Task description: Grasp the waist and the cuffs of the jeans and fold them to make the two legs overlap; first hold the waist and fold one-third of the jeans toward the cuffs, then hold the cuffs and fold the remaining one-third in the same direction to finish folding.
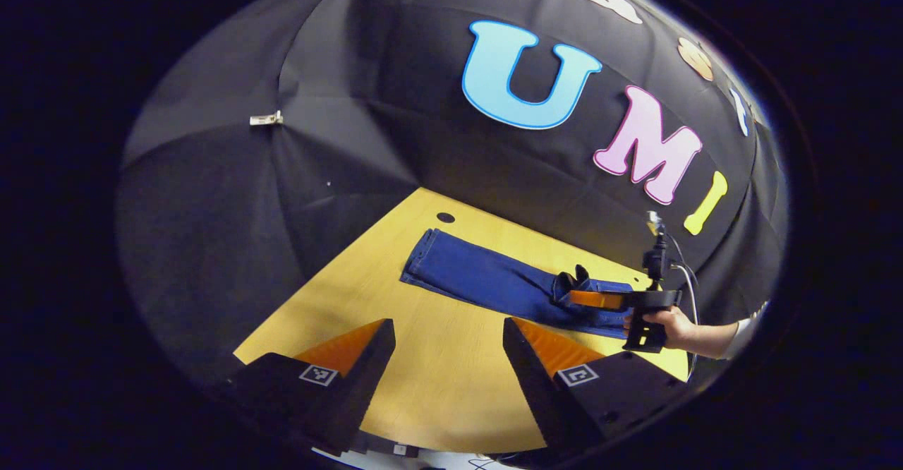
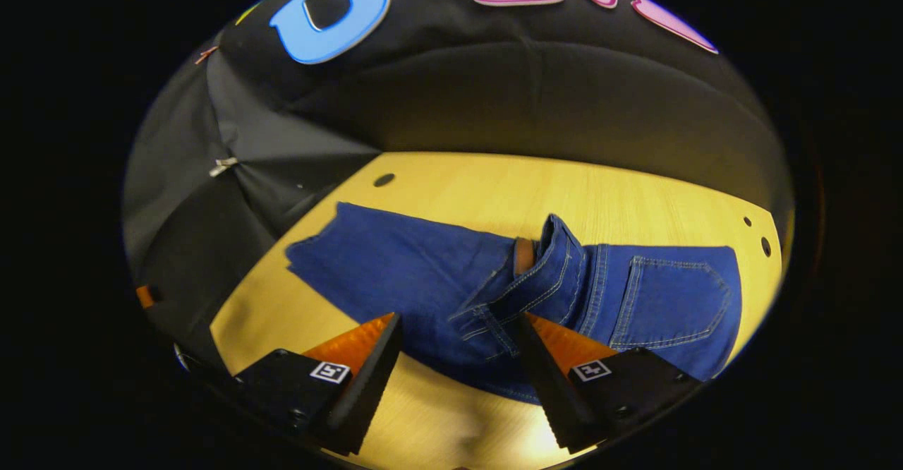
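Blue jeans (image 1: 487,283) lie lengthwise on the yellow wooden table (image 1: 437,385), cuffs (image 1: 423,258) at the far left. The waist (image 2: 543,265) is folded over toward the cuffs (image 2: 317,244), its edge humped up, with a back pocket (image 2: 670,293) showing to the right. My right gripper (image 2: 457,322) is open, its fingers wide apart just in front of the folded waist. From the left gripper view, the right gripper (image 1: 573,277) rests over that waist fold, held by a hand (image 1: 670,325). My left gripper (image 1: 449,336) hangs open above bare table, short of the jeans.
Black cloth walls close the table in at the back and left. Small round holes sit in the tabletop near the cuffs (image 1: 445,217) and at the far right corner (image 2: 765,246). A cable (image 1: 688,279) trails from the right gripper's handle.
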`<action>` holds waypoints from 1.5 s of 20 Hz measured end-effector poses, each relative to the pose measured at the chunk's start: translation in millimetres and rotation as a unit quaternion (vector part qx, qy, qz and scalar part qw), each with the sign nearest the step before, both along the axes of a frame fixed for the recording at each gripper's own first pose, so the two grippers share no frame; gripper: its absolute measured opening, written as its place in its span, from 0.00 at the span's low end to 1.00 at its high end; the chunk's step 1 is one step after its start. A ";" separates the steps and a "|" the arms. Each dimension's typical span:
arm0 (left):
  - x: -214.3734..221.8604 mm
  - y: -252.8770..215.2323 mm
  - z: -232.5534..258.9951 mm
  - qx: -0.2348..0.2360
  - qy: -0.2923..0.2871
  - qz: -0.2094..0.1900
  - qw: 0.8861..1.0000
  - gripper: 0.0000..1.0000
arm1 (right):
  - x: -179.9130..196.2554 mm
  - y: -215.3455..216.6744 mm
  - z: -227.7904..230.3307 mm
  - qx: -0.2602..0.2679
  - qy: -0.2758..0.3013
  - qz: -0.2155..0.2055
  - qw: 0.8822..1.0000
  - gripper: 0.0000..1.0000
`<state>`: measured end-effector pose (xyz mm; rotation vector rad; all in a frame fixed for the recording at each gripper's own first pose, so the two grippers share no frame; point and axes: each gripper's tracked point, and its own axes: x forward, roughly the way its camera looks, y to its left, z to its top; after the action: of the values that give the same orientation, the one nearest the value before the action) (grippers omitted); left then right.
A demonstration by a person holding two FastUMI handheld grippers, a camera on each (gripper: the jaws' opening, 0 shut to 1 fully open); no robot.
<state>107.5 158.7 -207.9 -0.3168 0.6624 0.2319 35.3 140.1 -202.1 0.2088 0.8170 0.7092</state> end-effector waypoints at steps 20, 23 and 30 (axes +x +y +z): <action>180.0 88.9 -192.7 0.034 0.357 -0.002 0.933 0.96 | -35.8 -253.5 41.4 -0.051 -0.034 -0.066 0.996 0.97; 176.9 85.1 -196.9 0.035 0.365 -0.005 0.930 0.95 | -34.6 -247.7 40.5 -0.041 -0.025 -0.062 0.997 0.97; 195.9 55.1 -197.3 0.005 0.335 0.027 0.942 0.13 | -41.6 -255.0 49.1 -0.042 -0.038 -0.049 0.997 0.98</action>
<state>303.4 213.8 -405.2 -0.2434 1.3273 0.4012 -6.3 -114.9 -153.0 0.1436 0.7575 0.5857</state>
